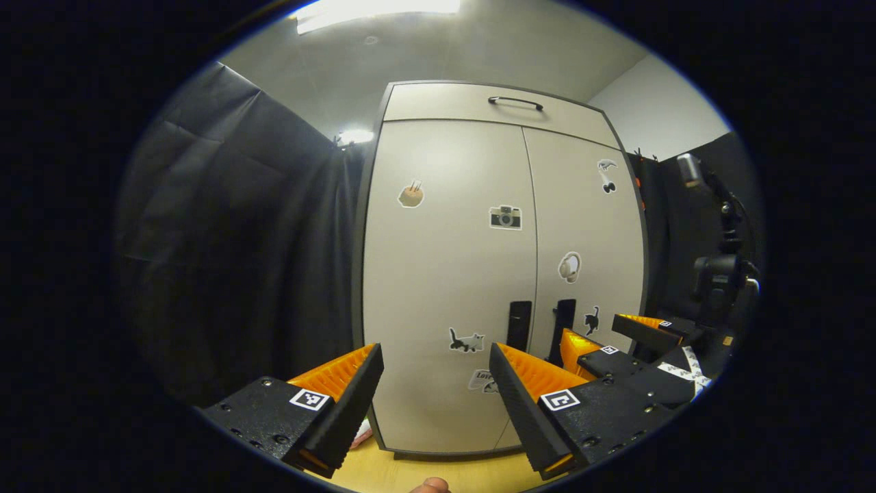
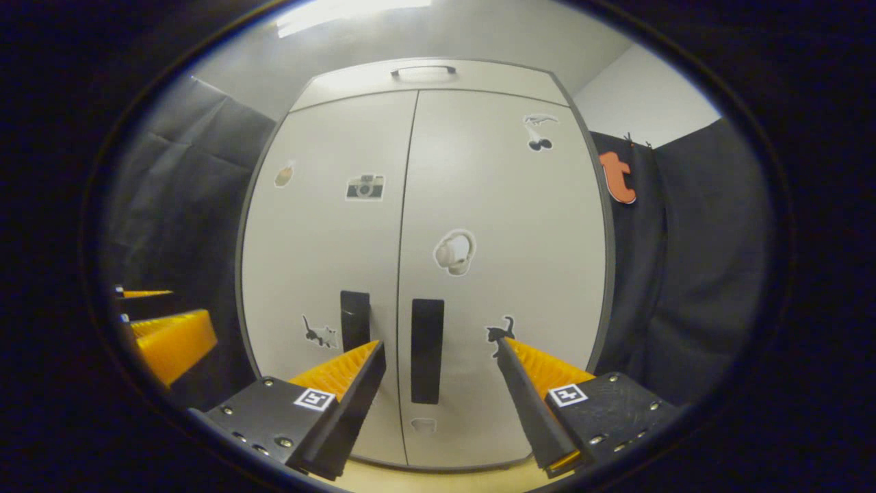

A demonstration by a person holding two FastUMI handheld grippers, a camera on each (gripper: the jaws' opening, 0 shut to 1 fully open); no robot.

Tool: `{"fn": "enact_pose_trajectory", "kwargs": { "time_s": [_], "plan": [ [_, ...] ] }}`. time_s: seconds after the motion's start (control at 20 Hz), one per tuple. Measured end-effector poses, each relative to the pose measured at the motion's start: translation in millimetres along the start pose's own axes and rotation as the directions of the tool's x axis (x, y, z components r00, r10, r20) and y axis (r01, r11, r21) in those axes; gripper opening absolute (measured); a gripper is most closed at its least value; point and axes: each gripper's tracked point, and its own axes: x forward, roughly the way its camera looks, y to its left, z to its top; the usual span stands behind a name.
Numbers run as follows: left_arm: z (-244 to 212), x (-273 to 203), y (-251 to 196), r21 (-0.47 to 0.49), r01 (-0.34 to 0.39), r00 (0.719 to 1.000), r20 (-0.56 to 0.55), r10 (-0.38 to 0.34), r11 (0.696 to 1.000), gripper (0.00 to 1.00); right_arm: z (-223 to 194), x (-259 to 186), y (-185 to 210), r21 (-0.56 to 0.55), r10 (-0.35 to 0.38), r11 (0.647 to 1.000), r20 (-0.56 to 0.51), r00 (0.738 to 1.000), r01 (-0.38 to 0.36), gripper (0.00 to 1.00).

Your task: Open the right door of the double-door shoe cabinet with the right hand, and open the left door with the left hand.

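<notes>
Shoe cabinet (image 2: pixel 424 274) standing straight ahead, both doors shut, right door handle (image 2: pixel 427 349) and left door handle (image 2: pixel 355 320) flanking centre seam. Risking slip off slim right handle, or catching left handle beside it, if closing off-centre. Right gripper (image 2: pixel 438 359) gaping wide, framing right handle, touching nothing. Left gripper (image 1: pixel 436 359) likewise gaping wide, holding nothing, hovering short of left door (image 1: pixel 445 274).

A bright ceiling light (image 1: pixel 373 10) glows overhead on a pale grey ceiling (image 1: pixel 438 51). Black cloth (image 1: pixel 239 226) hangs as a wall ahead and to the left, with more black cloth (image 2: pixel 677 274) to the right. A white wall (image 1: pixel 660 109) shows above it at upper right. Light wooden floor (image 1: pixel 404 472) lies below.
</notes>
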Motion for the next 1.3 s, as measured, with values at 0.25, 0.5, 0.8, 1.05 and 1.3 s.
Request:
{"fn": "enact_pose_trajectory", "kwargs": {
  "time_s": [0.25,0.5,0.8,1.05,1.3],
  "plan": [
    [-11.4,12.4,24.3,0.009,-0.026,1.0,-0.012,0.026,1.0,0.96,-17.1,29.4,-2.7,-0.005,-0.026,1.0,-0.036,0.999,0.026,0.93],
    [-9.2,30.0,20.7,0.034,-0.018,1.0,0.005,0.017,0.999,0.96,-22.8,39.6,3.7,0.036,-0.001,0.999,-0.051,0.999,0.003,0.87],
    [-15.1,42.6,1.1,0.046,0.044,0.999,-0.007,-0.044,0.998,0.96,-29.0,53.8,21.7,0.087,0.052,0.995,-0.068,0.996,-0.046,0.47],
    [-19.5,47.1,6.3,0.047,0.033,0.999,-0.018,-0.032,0.998,0.96,-30.0,54.5,21.2,0.054,0.02,0.998,-0.058,0.998,-0.016,0.27],
    [-27.7,45.3,9.4,0.023,0.019,0.999,-0.045,-0.018,1.0,0.96,-31.6,54.4,20.9,0.07,0.04,0.997,-0.081,0.996,-0.034,0.17]
  ]
}}
